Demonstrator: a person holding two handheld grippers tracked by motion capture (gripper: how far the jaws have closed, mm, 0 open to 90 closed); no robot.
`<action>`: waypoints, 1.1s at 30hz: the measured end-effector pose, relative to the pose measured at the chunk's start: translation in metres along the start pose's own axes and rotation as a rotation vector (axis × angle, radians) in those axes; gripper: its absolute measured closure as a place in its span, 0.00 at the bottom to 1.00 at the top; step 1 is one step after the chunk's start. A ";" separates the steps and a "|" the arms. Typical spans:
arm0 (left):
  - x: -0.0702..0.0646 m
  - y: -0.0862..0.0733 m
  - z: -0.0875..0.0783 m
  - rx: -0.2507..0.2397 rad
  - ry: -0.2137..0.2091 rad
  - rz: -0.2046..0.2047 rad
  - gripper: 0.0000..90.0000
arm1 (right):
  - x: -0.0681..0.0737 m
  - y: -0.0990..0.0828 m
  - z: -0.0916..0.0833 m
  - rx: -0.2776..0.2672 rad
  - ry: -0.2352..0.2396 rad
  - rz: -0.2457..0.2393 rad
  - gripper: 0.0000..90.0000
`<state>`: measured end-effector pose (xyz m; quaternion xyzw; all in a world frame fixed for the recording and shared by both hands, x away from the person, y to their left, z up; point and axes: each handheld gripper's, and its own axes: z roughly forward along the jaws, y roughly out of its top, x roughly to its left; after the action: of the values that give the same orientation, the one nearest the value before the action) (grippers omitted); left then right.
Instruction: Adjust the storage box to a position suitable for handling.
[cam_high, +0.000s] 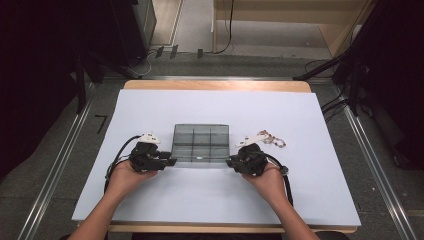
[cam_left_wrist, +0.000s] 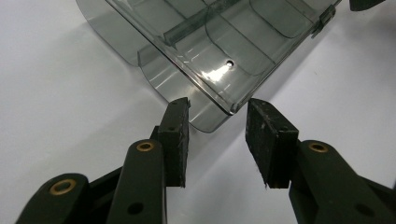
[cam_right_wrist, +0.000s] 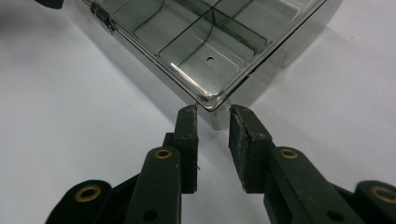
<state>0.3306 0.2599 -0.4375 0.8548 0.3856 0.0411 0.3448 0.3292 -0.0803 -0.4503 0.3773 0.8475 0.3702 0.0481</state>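
A smoky, see-through compartment box (cam_high: 201, 144) is seen lying flat on the white sheet (cam_high: 165, 200) that covers the table, near the middle and somewhat towards the person's edge. Its inside is divided by thin walls into small cells, and its lid is closed, with a small clasp visible on the near long side.

The left gripper (cam_high: 170, 162) is held at the box's near left corner. In the left gripper view (cam_left_wrist: 217, 116) the corner is seen just ahead of the tips, level with the gap between the pads; the jaws are set narrowly apart, and nothing is pressed between them.

The right gripper (cam_high: 230, 162) is held at the near right corner in the same manner. In the right gripper view (cam_right_wrist: 212, 114) the rounded corner is found just in front of the gap, the jaws are narrower than the other pair, and no grip can be made out.

Both grippers are carried by hands whose forearms come in over the table's near edge.

A small pale chain-like tangle (cam_high: 272, 139) is seen on the sheet just right of the box, beyond the right gripper.
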 end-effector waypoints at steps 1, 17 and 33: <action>0.000 0.000 0.000 0.000 0.000 -0.003 0.67 | 0.000 0.000 0.000 0.000 0.001 0.001 0.82; -0.002 0.002 -0.006 -0.023 -0.008 -0.008 0.68 | 0.001 0.003 -0.005 -0.015 0.007 0.016 0.82; -0.003 0.003 -0.008 -0.026 -0.006 -0.020 0.70 | 0.002 0.004 -0.008 -0.021 -0.005 0.020 0.84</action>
<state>0.3279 0.2613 -0.4295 0.8466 0.3924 0.0402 0.3573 0.3275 -0.0817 -0.4412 0.3863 0.8395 0.3788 0.0506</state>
